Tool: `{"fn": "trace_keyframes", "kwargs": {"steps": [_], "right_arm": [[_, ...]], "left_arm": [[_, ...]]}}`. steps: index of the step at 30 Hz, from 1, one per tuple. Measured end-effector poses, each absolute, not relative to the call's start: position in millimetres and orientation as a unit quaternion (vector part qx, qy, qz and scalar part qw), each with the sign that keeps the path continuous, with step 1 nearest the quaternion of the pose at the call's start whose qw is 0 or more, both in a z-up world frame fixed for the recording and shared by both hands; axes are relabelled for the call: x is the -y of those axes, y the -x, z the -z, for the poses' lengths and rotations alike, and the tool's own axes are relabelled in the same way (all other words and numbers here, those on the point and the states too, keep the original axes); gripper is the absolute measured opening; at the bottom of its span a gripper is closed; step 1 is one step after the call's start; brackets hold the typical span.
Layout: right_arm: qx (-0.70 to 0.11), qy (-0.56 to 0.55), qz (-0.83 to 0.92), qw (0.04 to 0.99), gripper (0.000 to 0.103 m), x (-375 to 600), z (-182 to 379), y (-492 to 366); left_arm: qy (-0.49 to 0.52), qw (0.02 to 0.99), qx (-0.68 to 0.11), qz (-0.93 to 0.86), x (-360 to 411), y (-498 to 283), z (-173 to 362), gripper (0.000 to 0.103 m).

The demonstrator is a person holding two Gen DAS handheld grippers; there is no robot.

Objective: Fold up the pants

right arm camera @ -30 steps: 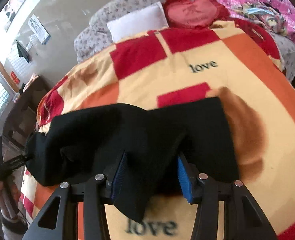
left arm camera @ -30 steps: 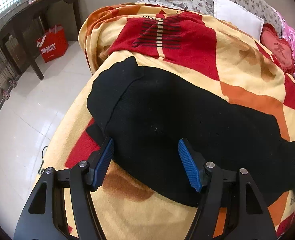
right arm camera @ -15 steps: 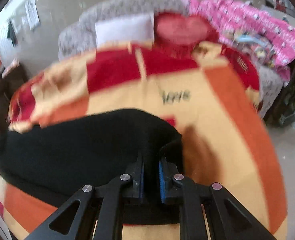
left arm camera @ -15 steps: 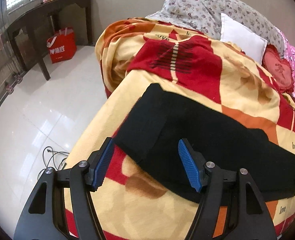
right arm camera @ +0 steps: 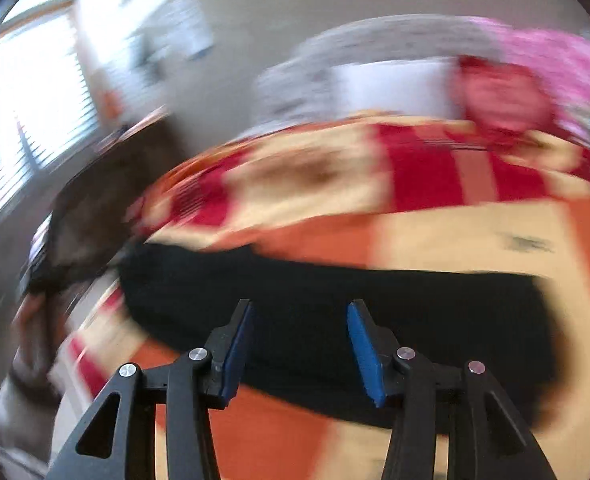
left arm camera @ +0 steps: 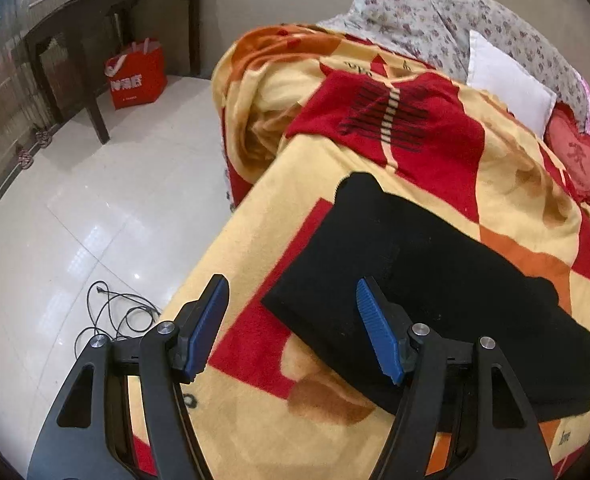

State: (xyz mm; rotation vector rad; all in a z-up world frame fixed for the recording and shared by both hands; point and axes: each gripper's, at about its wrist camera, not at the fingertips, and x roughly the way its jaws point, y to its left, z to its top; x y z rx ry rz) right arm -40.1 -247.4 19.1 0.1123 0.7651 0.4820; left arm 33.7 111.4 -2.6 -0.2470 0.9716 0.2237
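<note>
The black pants [left arm camera: 427, 280] lie folded into a long strip on the red, orange and yellow blanket [left arm camera: 515, 168] of the bed. My left gripper [left arm camera: 291, 328] is open and empty, above the pants' near left corner. In the blurred right wrist view the pants [right arm camera: 335, 304] stretch across as a dark band. My right gripper [right arm camera: 299, 348] is open and empty just above their near edge.
The bed edge drops to a white tiled floor [left arm camera: 75, 216] on the left, with a black cable [left arm camera: 111, 316] lying there. A dark wooden table [left arm camera: 95, 28] and a red bag [left arm camera: 135, 76] stand by the wall. Pillows [left arm camera: 503, 76] lie at the bed's head.
My right gripper was shut on the pants' fabric half a second ago and has now opened and let go. My left gripper has drawn back and up from the pants.
</note>
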Motion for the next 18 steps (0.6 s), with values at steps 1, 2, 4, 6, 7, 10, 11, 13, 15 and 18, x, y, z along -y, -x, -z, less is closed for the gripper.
{"fn": "trace_keyframes", "kwargs": {"steps": [1, 2, 4, 6, 7, 10, 11, 13, 15, 18], "right_arm": [[-0.374, -0.038, -0.250, 0.892, 0.047, 230, -15, 39], [-0.378, -0.009, -0.278, 0.883, 0.047, 200, -9, 35], [-0.376, 0.034, -0.296, 0.878, 0.047, 166, -1, 34], [-0.381, 0.084, -0.302, 0.870, 0.047, 139, 8, 30], [-0.381, 0.100, -0.304, 0.867, 0.047, 131, 10, 29], [-0.379, 0.143, -0.305, 0.862, 0.047, 112, 23, 29], [-0.379, 0.160, -0.298, 0.861, 0.047, 109, 28, 25], [-0.373, 0.191, -0.291, 0.860, 0.044, 101, 38, 18], [-0.367, 0.200, -0.269, 0.868, 0.022, 99, 41, 7], [-0.382, 0.138, -0.287, 0.868, 0.007, 110, 32, -7]], "left_arm": [[0.116, 0.871, -0.466, -0.107, -111, -35, 4, 0.067], [0.114, 0.870, -0.468, -0.108, -110, -37, 7, 0.067], [0.114, 0.869, -0.470, -0.106, -109, -40, 8, 0.067], [0.115, 0.870, -0.469, -0.103, -108, -41, 7, 0.067], [0.116, 0.870, -0.468, -0.101, -108, -42, 6, 0.067], [0.118, 0.870, -0.469, -0.095, -107, -45, 6, 0.067], [0.119, 0.870, -0.469, -0.093, -107, -46, 6, 0.067], [0.120, 0.870, -0.469, -0.091, -105, -47, 6, 0.067], [0.121, 0.870, -0.469, -0.086, -104, -48, 7, 0.067], [0.120, 0.870, -0.471, -0.083, -103, -48, 8, 0.067]]}}
